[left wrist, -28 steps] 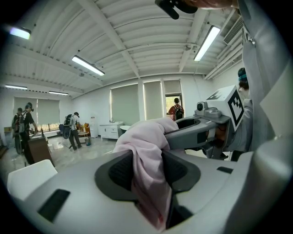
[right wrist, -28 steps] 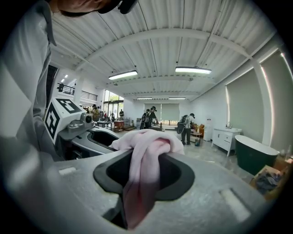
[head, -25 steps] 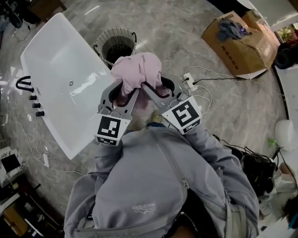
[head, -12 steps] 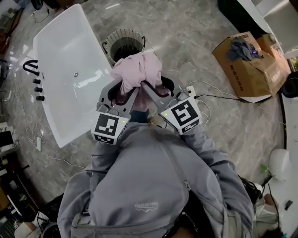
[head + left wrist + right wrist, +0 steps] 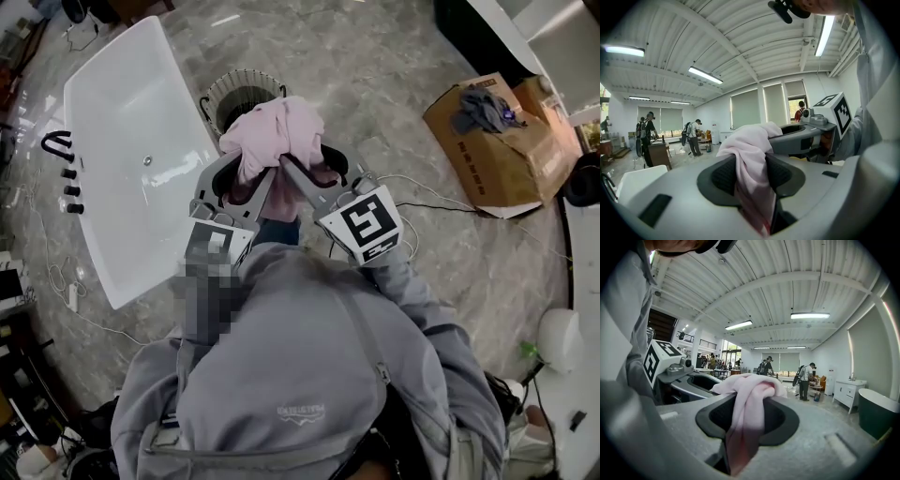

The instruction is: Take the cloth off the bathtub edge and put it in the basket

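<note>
We hold the cloth (image 5: 277,131) up between both tools. The left tool (image 5: 242,178) and right tool (image 5: 300,173) each clamp a fold so it cannot slip. It hangs clear of the bathtub (image 5: 131,225), over the near rim of the basket (image 5: 208,94).

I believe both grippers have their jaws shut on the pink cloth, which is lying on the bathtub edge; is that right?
Not quite. The head view shows the pink cloth off the bathtub edge, held in the air near the basket. The left gripper and right gripper do both have their jaws shut on it.
</note>
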A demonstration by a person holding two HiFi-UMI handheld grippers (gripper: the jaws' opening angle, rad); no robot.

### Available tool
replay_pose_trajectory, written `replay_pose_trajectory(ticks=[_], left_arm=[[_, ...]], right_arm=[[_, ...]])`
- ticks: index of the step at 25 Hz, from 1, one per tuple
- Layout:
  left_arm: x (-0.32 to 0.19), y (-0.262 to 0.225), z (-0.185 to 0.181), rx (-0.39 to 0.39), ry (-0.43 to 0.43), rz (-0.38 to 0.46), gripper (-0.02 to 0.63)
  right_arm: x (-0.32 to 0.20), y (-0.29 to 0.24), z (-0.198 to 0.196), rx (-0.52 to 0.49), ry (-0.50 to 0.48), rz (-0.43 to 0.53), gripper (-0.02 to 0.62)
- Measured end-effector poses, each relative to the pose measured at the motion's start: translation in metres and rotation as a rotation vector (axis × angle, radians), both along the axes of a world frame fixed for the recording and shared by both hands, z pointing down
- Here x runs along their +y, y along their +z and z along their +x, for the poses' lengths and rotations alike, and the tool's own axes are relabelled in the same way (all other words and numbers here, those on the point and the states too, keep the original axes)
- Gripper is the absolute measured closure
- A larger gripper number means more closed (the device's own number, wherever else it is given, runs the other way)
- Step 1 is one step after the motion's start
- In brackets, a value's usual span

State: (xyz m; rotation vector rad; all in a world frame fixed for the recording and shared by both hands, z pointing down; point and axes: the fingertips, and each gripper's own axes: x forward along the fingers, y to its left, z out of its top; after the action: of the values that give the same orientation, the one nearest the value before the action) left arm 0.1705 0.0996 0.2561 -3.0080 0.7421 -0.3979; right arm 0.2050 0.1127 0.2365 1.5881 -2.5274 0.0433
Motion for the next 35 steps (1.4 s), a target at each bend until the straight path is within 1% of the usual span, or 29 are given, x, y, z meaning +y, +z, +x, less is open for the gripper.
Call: replay_pose_trajectory(ticks=[5, 11, 14, 19, 22, 25, 28, 32, 35], left_arm=[[-0.037, 0.004, 0.011, 0.017, -0.030, -0.007, 0.442], [-0.109, 0.013, 0.024, 0.011, -0.063, -0.038, 0.442], [-0.140, 0.017, 0.032, -0.002, -0.077, -0.051, 0.442], [-0.194, 0.024, 0.042, -0.026, -0.110, -0.054, 0.442], [-0.225, 0.030, 0.046, -0.037, -0.128, -0.059, 0.442], [-0.258, 0.032, 0.049, -0.058, -0.159, -0.031, 0.442], [-0.279, 0.029, 0.053, -0.056, -0.182, -0.024, 0.442], [-0.302, 0.024, 0.065, -0.044, -0.209, -0.038, 0.442], [-0.320, 0.018, 0.075, -0.023, -0.226, -0.036, 0.442]], right_arm=[[-0.039, 0.008, 0.011, -0.005, -0.028, -0.012, 0.466], [-0.113, 0.016, 0.024, -0.011, -0.067, -0.050, 0.466], [-0.146, 0.022, 0.031, -0.011, -0.096, -0.051, 0.466], [-0.203, 0.031, 0.040, -0.048, -0.161, -0.042, 0.466], [-0.235, 0.036, 0.045, -0.062, -0.184, -0.044, 0.466], [-0.265, 0.038, 0.051, -0.057, -0.196, -0.045, 0.466], [-0.286, 0.037, 0.056, -0.053, -0.218, -0.046, 0.466], [-0.312, 0.029, 0.067, -0.056, -0.254, -0.049, 0.466], [-0.332, 0.025, 0.079, -0.033, -0.271, -0.049, 0.466]])
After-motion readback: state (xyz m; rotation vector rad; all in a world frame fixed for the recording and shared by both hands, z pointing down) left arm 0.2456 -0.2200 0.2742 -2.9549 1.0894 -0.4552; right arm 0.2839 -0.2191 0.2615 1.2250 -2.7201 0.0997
